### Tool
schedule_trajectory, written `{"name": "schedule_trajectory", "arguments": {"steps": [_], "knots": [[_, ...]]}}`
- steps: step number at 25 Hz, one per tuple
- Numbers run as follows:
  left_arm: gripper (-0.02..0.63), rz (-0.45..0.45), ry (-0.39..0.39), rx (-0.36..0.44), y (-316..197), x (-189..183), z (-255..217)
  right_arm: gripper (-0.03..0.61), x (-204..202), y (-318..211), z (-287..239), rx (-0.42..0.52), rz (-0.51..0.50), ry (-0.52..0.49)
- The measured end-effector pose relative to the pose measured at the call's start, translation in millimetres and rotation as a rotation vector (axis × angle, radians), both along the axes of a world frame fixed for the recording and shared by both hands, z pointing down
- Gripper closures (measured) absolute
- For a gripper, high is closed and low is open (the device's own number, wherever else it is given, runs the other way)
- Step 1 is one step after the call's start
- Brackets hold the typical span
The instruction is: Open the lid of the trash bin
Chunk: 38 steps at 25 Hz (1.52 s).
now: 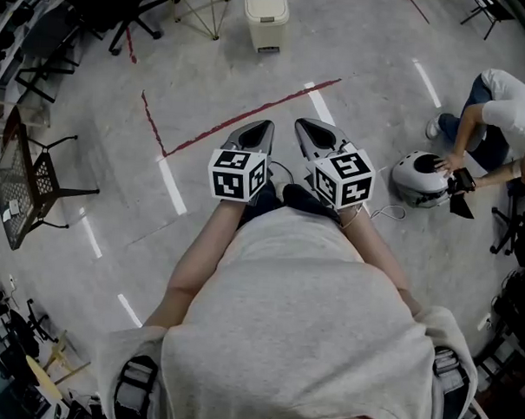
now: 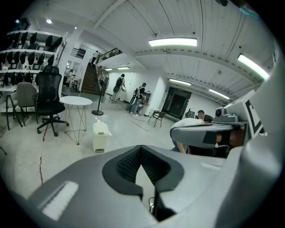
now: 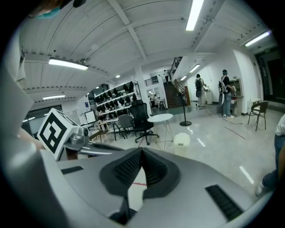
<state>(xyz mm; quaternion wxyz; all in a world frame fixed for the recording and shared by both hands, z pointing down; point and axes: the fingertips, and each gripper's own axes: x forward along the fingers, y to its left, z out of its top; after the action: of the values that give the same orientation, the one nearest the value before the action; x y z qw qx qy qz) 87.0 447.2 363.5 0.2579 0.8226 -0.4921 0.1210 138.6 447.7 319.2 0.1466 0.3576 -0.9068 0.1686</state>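
Bin first: the cream plastic pedal trash bin (image 1: 266, 18) stands on the grey concrete floor (image 1: 381, 71) with its lid (image 1: 266, 3) down and its pedal side turned towards me. A white round table (image 2: 75, 101) stands just beside the bin. A red tape line (image 1: 249, 115) crosses the floor between the bin and me.

My left tool (image 1: 255, 136) and right tool (image 1: 314, 133) hang side by side, well apart from the bin. Each has its jaws pressed tip to tip, with nothing between them.

From overhead the bin lies straight ahead, more in line with the left tool, so I judge that one marginally nearer. Neither tool aims squarely at the bin: the left points to its right, the right to its left. I must close the gap before reaching the lid.
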Motion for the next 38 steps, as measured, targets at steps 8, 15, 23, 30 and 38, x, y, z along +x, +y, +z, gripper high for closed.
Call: {"name": "schedule_trajectory", "arguments": {"steps": [8, 15, 23, 30, 38], "knots": [[0.604, -0.055, 0.009, -0.013, 4, 1, 6, 0.572, 8, -1, 9, -0.031, -0.01, -0.027], [0.604, -0.05, 0.01, -0.023, -31, -7, 12, 0.572, 4, -35, 13, -0.039, 0.019, -0.027], [0.604, -0.021, 0.025, -0.018, -124, -40, 16, 0.572, -20, -126, 21, -0.038, 0.079, -0.019], [0.604, 0.015, 0.053, -0.007, -220, -90, 2, 0.571, -73, -215, 8, -0.015, 0.101, -0.004], [0.604, 0.06, 0.052, -0.009, -291, -120, 1, 0.571, -103, -279, 9, -0.028, 0.146, 0.007]]}}
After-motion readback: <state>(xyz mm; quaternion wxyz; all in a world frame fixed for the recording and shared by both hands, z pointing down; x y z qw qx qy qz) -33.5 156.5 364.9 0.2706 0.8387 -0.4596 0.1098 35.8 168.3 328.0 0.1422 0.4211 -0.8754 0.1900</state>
